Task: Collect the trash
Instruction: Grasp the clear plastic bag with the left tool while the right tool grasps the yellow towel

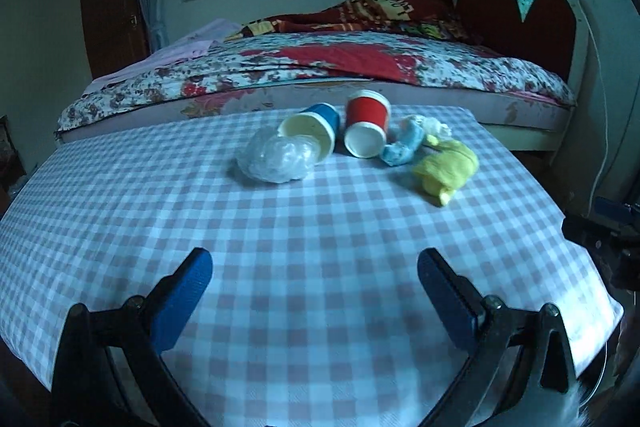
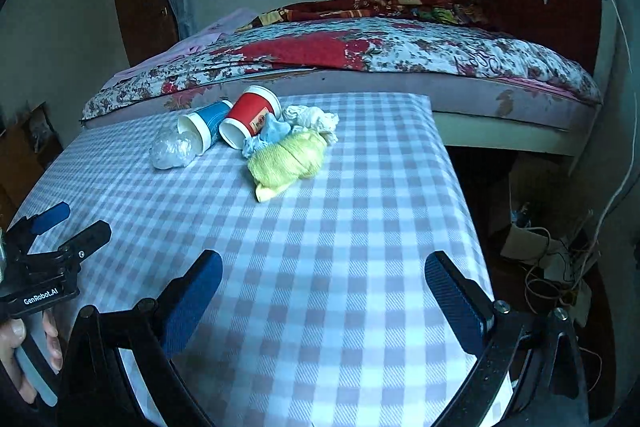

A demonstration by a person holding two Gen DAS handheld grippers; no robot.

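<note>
A pile of trash lies at the far side of the checked table (image 1: 280,247): a crumpled clear plastic bag (image 1: 276,159), a blue paper cup (image 1: 314,129) and a red paper cup (image 1: 366,125), both on their sides, a blue rag (image 1: 404,145), a white crumpled tissue (image 1: 436,127) and a yellow-green cloth (image 1: 446,169). The same pile shows in the right wrist view: bag (image 2: 174,147), blue cup (image 2: 204,125), red cup (image 2: 250,117), yellow-green cloth (image 2: 290,159). My left gripper (image 1: 316,267) is open and empty over the near table. My right gripper (image 2: 324,271) is open and empty, near the table's right edge.
A bed with a floral quilt (image 1: 320,67) stands right behind the table, with a red headboard (image 1: 520,7) at the right. Cables and clutter (image 2: 548,259) lie on the floor to the right of the table. The left gripper (image 2: 64,231) shows at the right view's left edge.
</note>
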